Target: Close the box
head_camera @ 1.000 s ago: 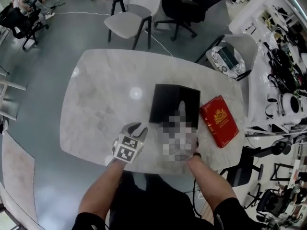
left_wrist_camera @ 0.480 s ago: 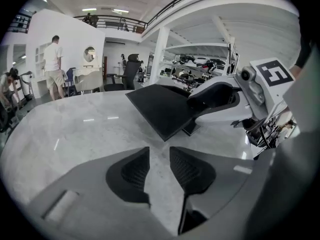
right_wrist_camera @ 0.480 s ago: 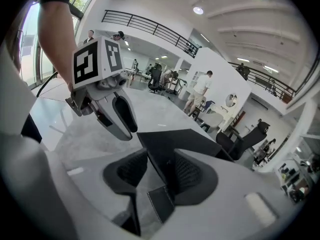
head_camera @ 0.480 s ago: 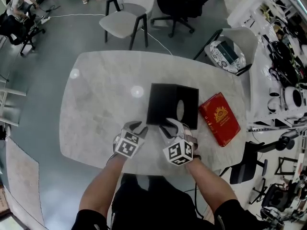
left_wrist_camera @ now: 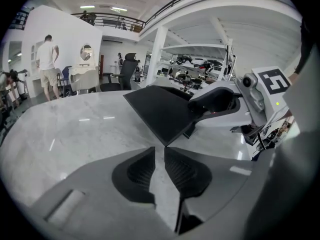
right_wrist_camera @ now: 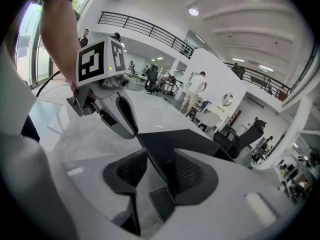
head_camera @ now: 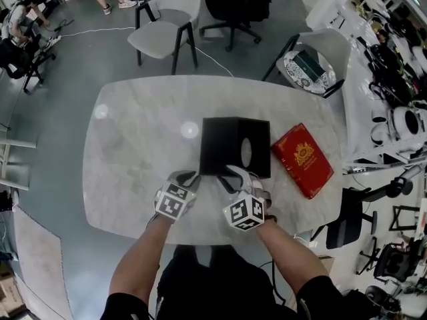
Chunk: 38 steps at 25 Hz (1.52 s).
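The black box [head_camera: 230, 142] lies flat in the middle of the marble table [head_camera: 133, 145], with a pale oval patch on its top. My left gripper [head_camera: 189, 177] sits at the box's near left corner. In the left gripper view its jaws [left_wrist_camera: 159, 151] have just been closing to a narrow gap; only bare table shows between them, and the box's corner [left_wrist_camera: 160, 114] lies just past the tips. My right gripper [head_camera: 230, 176] is at the near edge. In the right gripper view its jaws [right_wrist_camera: 160, 156] straddle the box's thin black edge [right_wrist_camera: 192, 139], with a gap showing beside the left pad.
A red book-like case [head_camera: 304, 159] lies right of the box. Chairs [head_camera: 163, 29] stand beyond the table's far edge, and cluttered white benches [head_camera: 393, 65] run along the right. People stand far off in the room.
The left gripper's jaws have narrowed from a wide gap to a slim one, and that gripper has edged closer to the box's corner. The right gripper has stayed put.
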{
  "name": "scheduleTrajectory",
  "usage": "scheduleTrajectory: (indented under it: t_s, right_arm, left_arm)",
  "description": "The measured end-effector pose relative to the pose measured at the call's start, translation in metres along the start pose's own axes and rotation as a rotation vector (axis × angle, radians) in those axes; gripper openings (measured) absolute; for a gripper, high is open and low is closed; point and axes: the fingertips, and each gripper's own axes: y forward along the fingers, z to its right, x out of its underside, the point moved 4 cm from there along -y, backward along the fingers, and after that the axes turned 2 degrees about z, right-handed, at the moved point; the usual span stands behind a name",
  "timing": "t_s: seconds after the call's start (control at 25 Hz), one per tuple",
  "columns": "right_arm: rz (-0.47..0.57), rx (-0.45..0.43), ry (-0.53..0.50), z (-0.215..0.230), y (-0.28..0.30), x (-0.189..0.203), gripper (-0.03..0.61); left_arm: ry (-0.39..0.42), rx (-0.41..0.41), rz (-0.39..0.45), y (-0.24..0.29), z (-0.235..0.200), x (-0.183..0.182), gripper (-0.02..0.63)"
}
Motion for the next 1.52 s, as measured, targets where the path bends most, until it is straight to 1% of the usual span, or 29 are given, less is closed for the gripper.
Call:
scheduleTrajectory:
  t_s: [0.16,0.36,0.6,0.76,0.92,1.16,1.36,1.4,1.48,1.52]
  right_arm:
    - [0.008,0.009,0.028,0.002,0.000,0.001,0.169]
    - [0.017,0.011,0.067,0.004,-0.001,-0.002,0.172]
    - [0.001,0.016,0.083,0.006,-0.004,-0.006,0.176]
    - [-0.016,0.022,0.068,0.007,-0.006,-0.008,0.174]
    - [-0.016,0.038,0.068,0.010,-0.010,-0.009,0.161]
    - [-0.030,0.048,0.065,0.012,-0.018,-0.008,0.164]
    - [-0.020,0.108,0.048,0.012,-0.019,-0.021,0.173]
    - [-0.015,0.123,0.049,0.013,-0.020,-0.024,0.172]
    - [-0.008,0.142,0.055,0.015,-0.023,-0.031,0.124]
    - [-0.005,0.145,0.059,0.015,-0.025,-0.033,0.117]
  left_arm:
    - [-0.016,0.012,0.032,-0.001,0.000,-0.003,0.055]
    - [-0.028,0.046,0.073,-0.007,0.001,-0.006,0.040]
    - [0.013,0.059,0.099,-0.016,0.004,-0.019,0.037]
    - [0.027,0.103,0.139,-0.019,0.015,-0.034,0.040]
    - [0.042,0.120,0.182,-0.019,0.022,-0.050,0.040]
    - [0.077,0.149,0.193,-0.030,0.033,-0.065,0.040]
    - [0.108,0.175,0.193,-0.043,0.042,-0.078,0.049]
    - [0.117,0.179,0.193,-0.044,0.043,-0.081,0.052]
    - [0.140,0.174,0.198,-0.050,0.045,-0.089,0.055]
    - [0.151,0.163,0.204,-0.053,0.044,-0.093,0.057]
